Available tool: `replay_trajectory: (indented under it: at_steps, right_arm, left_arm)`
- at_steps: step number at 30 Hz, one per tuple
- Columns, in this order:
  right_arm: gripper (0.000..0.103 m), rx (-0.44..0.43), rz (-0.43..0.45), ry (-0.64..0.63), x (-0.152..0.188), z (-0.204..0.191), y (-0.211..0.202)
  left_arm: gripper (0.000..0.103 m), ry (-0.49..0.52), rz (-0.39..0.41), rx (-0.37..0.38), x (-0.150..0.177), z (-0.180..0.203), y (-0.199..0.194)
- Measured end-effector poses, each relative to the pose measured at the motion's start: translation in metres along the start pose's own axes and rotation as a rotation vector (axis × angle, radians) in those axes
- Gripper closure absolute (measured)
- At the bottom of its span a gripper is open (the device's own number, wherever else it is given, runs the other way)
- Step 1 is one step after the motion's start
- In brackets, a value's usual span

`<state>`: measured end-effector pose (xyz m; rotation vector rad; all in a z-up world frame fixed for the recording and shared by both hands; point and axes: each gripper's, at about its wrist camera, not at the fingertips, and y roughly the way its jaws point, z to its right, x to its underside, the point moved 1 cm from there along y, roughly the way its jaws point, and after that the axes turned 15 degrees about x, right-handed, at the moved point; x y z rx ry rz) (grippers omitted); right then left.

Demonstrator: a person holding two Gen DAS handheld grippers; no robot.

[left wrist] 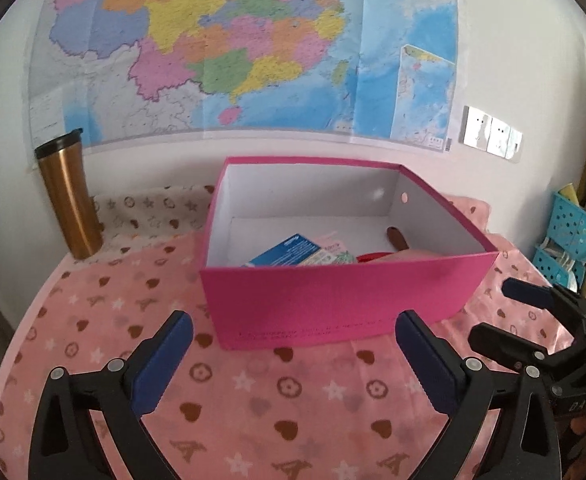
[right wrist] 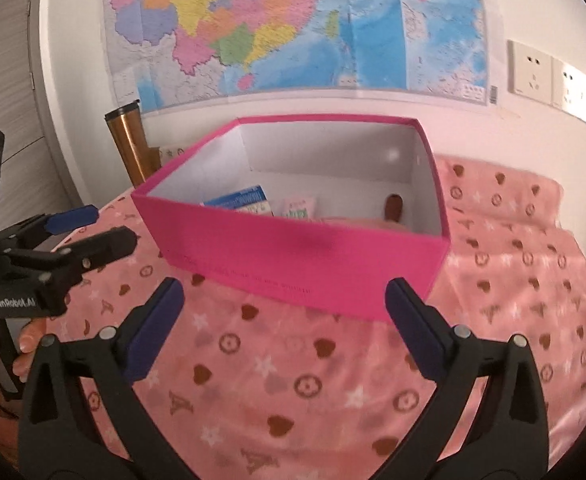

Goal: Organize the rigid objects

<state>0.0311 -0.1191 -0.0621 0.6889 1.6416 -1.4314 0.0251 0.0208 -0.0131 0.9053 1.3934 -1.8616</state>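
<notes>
The open pink cardboard box (left wrist: 345, 292) looks light, stiff, crushable; grip its rim. Left gripper (left wrist: 293, 364) and right gripper (right wrist: 289, 328) gape wide, empty

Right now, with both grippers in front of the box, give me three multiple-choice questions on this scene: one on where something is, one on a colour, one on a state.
1. Where does the gold cup stand?
A. inside the box
B. left of the box, near the wall
C. in a gripper

2. What colour is the box outside?
A. pink
B. green
C. black

3. How is the left gripper?
A. shut on a carton
B. shut on nothing
C. open, holding nothing

Answers: 1 B, the cup stands on the blanket left of the box. 2 A, its outer walls are bright pink. 3 C, its fingers stand wide apart with only blanket between.
</notes>
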Motion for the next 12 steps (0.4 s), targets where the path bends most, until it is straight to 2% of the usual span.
replay_trajectory:
  at_steps: [7, 10, 12]
  right_arm:
    - [0.002, 0.015, -0.007, 0.013, 0.013, -0.004, -0.008]
    - [0.002, 0.012, -0.008, 0.013, 0.016, -0.007, -0.011]
    - [0.002, 0.013, -0.008, 0.013, 0.017, -0.008, -0.012]
  left_arm:
    - [0.0, -0.022, -0.022, -0.012, 0.014, 0.003, -0.003]
    - [0.0, -0.009, -0.02, -0.039, 0.019, 0.007, -0.006]
    - [0.0, -0.007, -0.025, -0.027, 0.022, 0.01, -0.005]
